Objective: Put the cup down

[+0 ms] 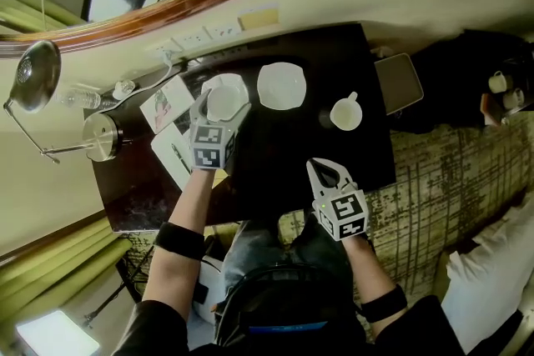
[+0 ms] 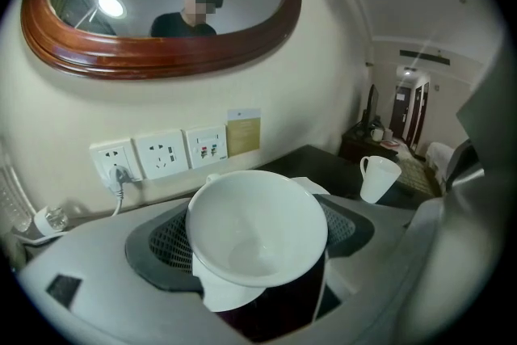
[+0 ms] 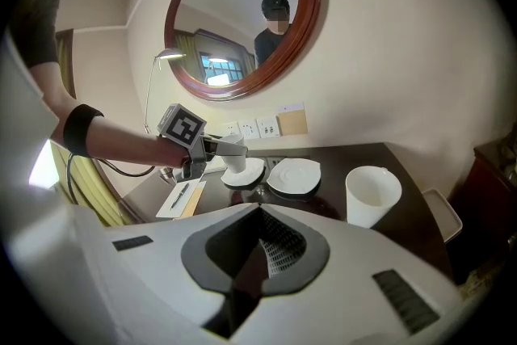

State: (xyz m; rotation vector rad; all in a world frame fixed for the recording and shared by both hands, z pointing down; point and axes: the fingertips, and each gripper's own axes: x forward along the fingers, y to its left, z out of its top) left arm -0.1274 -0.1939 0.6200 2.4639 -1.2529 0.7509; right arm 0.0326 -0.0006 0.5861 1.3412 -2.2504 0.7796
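Over one saucer (image 1: pixel 239 82), white cup (image 2: pixel 257 226) clamped in left gripper (image 1: pixel 219 109); well back from it, right gripper (image 1: pixel 327 172) jaws together, empty.

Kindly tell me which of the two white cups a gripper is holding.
The cup in the left gripper, over a saucer; the other cup stands on the table.
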